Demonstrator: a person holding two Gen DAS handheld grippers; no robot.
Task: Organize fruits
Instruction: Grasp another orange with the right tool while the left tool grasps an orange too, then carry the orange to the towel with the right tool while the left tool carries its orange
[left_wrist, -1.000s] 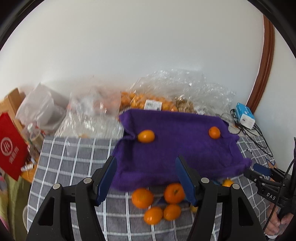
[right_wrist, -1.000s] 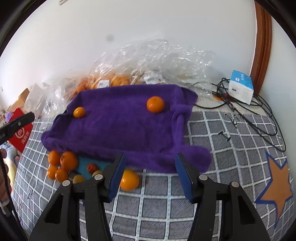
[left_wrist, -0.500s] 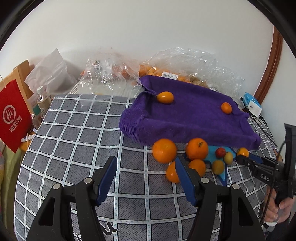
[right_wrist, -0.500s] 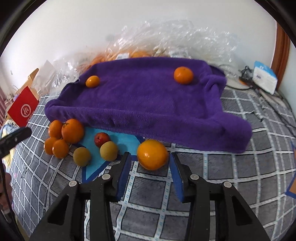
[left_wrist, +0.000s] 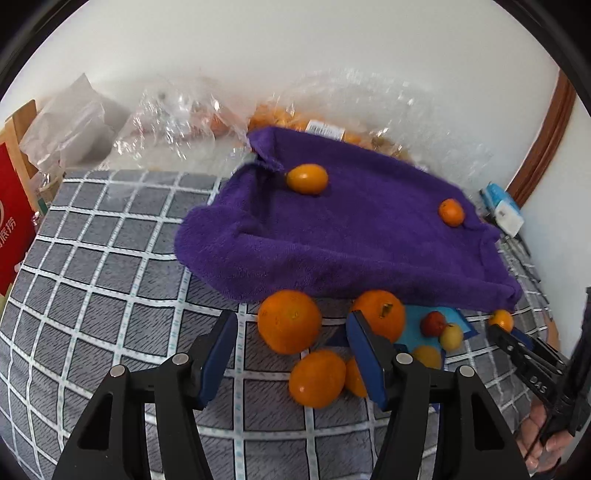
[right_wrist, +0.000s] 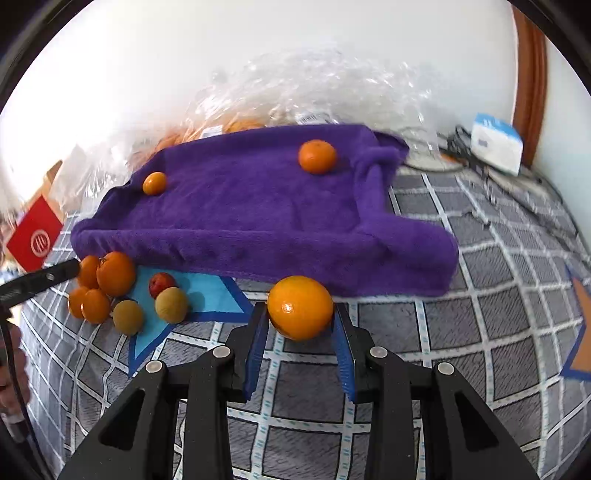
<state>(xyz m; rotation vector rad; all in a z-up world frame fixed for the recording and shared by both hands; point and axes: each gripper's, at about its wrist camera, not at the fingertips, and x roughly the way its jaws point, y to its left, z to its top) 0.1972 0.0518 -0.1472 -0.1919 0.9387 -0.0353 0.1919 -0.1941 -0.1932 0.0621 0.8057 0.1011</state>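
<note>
Oranges fill our left wrist view. Our left gripper (left_wrist: 291, 350) hangs over a grey checked cloth (left_wrist: 103, 280), its blue fingers (left_wrist: 218, 360) partly apart and just now closing a little. A large orange (left_wrist: 289, 321) sits between the fingertips, yet the pads do not press it, so nothing is held. A smaller orange (left_wrist: 317, 373) lies just below it, and a stemmed orange (left_wrist: 380, 315) rests behind the right-hand finger. Beyond them spreads a purple towel (left_wrist: 351, 240) carrying two small oranges (left_wrist: 307, 178). A small red fruit (left_wrist: 433, 323) and a pale yellow one lie on a blue patch at the towel's front edge. Clear plastic bags (left_wrist: 177, 118) lie against the white wall.

Our right wrist view shows our right gripper (right_wrist: 300, 328) with its fingers (right_wrist: 256, 341) narrowed around a single orange (right_wrist: 300, 306); both pads touch its sides, gripping it on the checked cloth just in front of the towel (right_wrist: 258, 221). Left of it, on a blue star patch (right_wrist: 207, 295), lie a red fruit (right_wrist: 161, 283) and two pale round fruits (right_wrist: 171, 305), beside a cluster of oranges (right_wrist: 115, 273). A white and blue box (right_wrist: 496, 142) sits far right among cables.
</note>
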